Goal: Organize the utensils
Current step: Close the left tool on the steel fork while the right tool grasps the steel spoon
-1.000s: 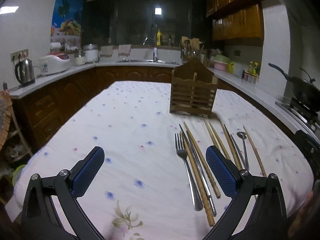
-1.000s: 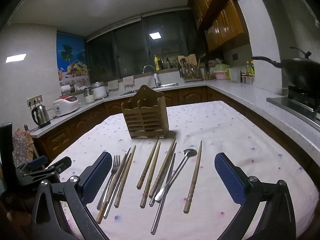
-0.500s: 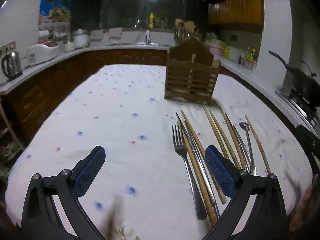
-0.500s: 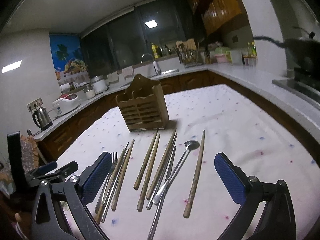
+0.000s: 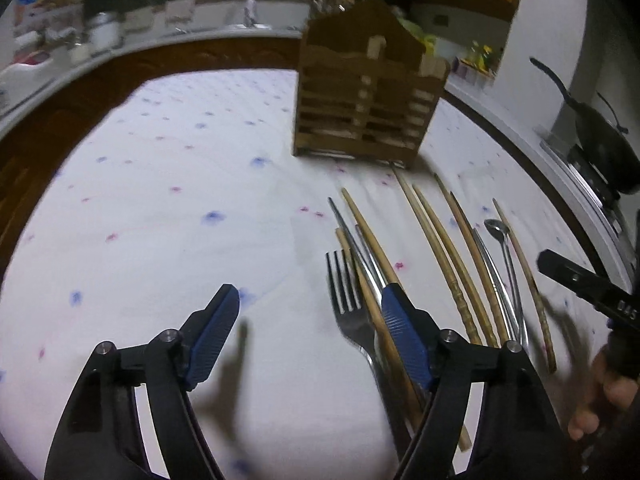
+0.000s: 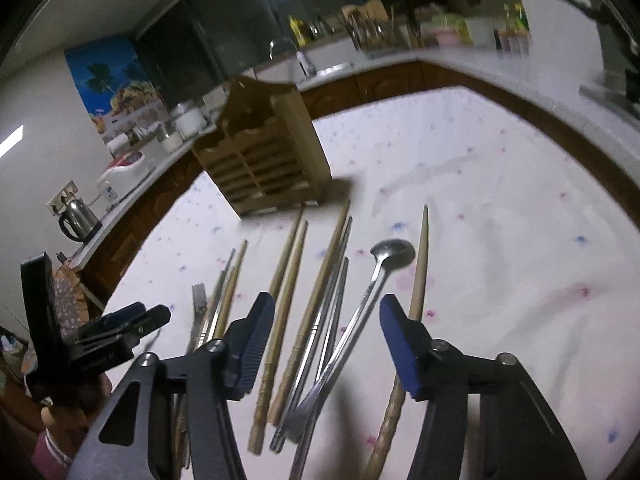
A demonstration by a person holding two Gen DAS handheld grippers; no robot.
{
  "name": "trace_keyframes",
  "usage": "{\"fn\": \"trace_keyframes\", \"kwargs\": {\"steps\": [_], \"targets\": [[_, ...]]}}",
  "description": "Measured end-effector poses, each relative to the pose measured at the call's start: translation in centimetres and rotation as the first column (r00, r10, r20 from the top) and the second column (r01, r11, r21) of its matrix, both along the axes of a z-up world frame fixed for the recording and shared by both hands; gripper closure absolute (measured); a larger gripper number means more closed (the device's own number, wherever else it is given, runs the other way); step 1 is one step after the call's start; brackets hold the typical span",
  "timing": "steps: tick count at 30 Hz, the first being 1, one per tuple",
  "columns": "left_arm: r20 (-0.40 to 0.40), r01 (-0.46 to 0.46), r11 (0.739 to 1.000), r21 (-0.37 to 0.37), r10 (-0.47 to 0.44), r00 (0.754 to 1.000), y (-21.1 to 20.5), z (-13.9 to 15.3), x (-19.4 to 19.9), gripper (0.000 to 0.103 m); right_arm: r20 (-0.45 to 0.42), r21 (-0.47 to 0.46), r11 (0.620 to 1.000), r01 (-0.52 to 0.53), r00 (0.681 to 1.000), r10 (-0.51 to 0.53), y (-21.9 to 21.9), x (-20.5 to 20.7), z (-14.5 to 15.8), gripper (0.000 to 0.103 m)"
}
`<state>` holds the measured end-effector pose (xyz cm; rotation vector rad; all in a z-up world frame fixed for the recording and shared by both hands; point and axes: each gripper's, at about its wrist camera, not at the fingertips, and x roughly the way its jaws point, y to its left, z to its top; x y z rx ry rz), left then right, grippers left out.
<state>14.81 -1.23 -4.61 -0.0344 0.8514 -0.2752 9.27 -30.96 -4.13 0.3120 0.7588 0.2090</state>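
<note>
A wooden utensil holder [image 5: 368,100] [image 6: 264,152] stands upright on the white dotted tablecloth [image 5: 160,200]. In front of it lie several wooden chopsticks [image 5: 440,248] [image 6: 292,264], metal chopsticks, a fork [image 5: 344,300] and a long spoon [image 6: 392,254] [image 5: 498,230]. My left gripper [image 5: 310,292] hovers low over the cloth with its jaws closing. The fork's head lies just inside its right finger and nothing is pinched. My right gripper [image 6: 326,302] is closing above a bundle of chopsticks and the spoon's handle, with its pads clear of them.
A black wok [image 5: 600,148] sits on the stove to the right of the table. A kettle [image 6: 78,216] and a rice cooker [image 6: 124,168] stand on the counter to the left. A hand holds the other gripper at each view's edge.
Both grippers have moved forward and tipped down towards the utensils. Both pairs of jaws have narrowed, the right more than the left.
</note>
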Motion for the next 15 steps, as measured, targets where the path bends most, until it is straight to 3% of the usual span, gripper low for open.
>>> {"fn": "trace_keyframes", "kwargs": {"steps": [6,10,14,15], "targets": [[-0.092,0.082,0.996,-0.019,-0.083,0.992,-0.7,-1.6,2.9,0.042,-0.077,0.028,1.0,0.007,0.997,-0.005,-0.9,2.4,-1.7,0.052],[-0.083,0.119,0.993,-0.016,-0.12,0.989,-1.0,-1.5,3.5,0.052,-0.122,0.048,0.999,0.018,0.992,-0.012,-1.6,4.1,-2.6,0.053],[-0.092,0.157,0.986,-0.049,-0.161,0.983,-1.4,-1.6,3.9,0.084,-0.128,0.074,0.997,0.017,0.992,-0.007,-2.1,5.3,-2.8,0.055],[-0.098,0.166,0.984,-0.067,-0.172,0.98,-1.4,-1.6,3.9,0.085,-0.131,0.081,0.997,0.017,0.991,-0.006,-2.2,5.5,-2.8,0.056]]}}
